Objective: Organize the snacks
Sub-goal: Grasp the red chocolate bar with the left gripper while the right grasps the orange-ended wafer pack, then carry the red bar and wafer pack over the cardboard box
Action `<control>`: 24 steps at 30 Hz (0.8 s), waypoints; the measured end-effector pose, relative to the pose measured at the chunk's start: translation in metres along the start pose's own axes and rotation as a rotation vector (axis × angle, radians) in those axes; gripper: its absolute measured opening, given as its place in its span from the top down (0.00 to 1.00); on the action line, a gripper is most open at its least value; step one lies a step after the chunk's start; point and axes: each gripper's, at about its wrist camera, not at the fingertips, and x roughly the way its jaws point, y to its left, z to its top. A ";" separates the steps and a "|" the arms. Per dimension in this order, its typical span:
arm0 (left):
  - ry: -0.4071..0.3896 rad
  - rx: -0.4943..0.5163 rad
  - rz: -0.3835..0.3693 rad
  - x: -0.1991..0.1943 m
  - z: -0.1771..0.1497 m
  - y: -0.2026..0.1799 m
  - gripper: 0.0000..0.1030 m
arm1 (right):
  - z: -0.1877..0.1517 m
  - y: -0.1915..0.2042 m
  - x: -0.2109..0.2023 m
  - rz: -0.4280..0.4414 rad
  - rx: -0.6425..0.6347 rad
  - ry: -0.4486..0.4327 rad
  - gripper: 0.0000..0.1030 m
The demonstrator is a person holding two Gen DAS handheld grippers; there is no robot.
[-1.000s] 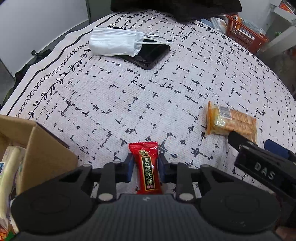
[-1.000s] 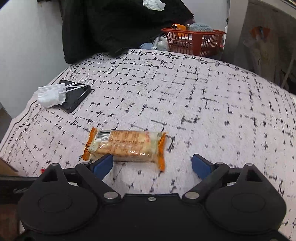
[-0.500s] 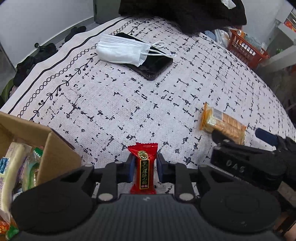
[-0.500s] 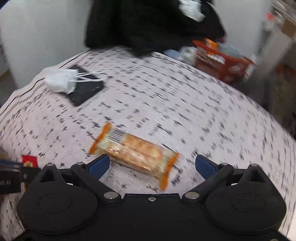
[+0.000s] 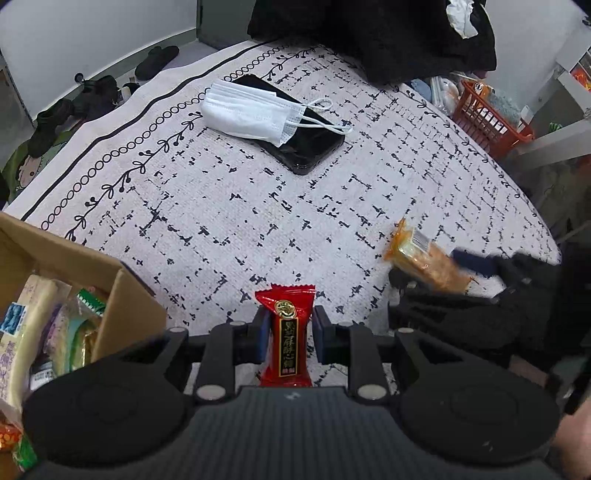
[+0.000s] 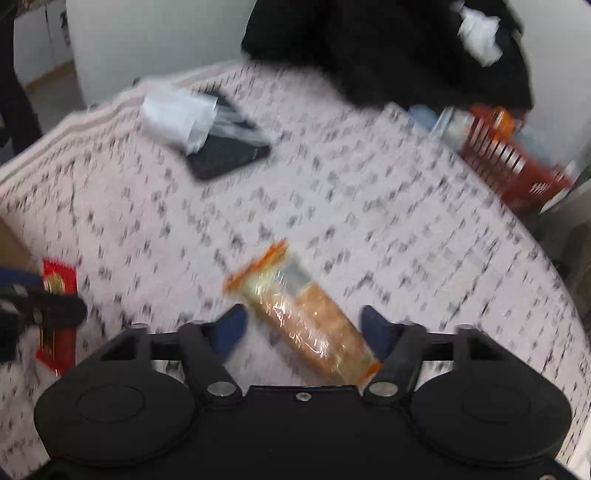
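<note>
My left gripper (image 5: 288, 334) is shut on a red candy packet (image 5: 286, 338) and holds it above the patterned tablecloth, just right of an open cardboard box (image 5: 110, 295) with several snacks inside. My right gripper (image 6: 301, 326) is open, its blue pads on either side of an orange-ended cracker pack (image 6: 303, 317) that lies diagonally on the cloth. In the left wrist view the cracker pack (image 5: 424, 258) sits at the right, between the right gripper's fingers (image 5: 476, 258). The right wrist view is blurred; the red packet (image 6: 59, 310) shows at its left edge.
A black phone (image 5: 295, 136) with a white face mask (image 5: 247, 112) on it lies at the far side of the table. A red basket (image 5: 487, 122) stands beyond the right edge. Black clothing (image 5: 369, 33) hangs at the back.
My right gripper has moved forward over the cracker pack and narrowed around it. My left gripper has lifted and drawn back with the red packet; more of the box shows.
</note>
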 end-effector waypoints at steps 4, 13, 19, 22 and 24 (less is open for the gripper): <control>-0.007 -0.007 -0.016 -0.014 -0.005 0.000 0.78 | -0.010 -0.005 -0.013 0.021 0.055 0.060 0.63; -0.031 -0.003 -0.045 -0.048 -0.024 0.006 0.78 | -0.023 0.000 -0.067 0.073 0.190 0.051 0.66; -0.060 -0.004 -0.063 -0.079 -0.040 0.018 0.78 | -0.028 0.015 -0.106 0.075 0.233 0.023 0.66; -0.075 -0.004 -0.071 -0.095 -0.046 0.025 0.78 | -0.029 0.023 -0.127 0.086 0.266 0.002 0.66; -0.090 -0.006 -0.077 -0.105 -0.050 0.031 0.78 | -0.030 0.032 -0.141 0.092 0.275 -0.012 0.66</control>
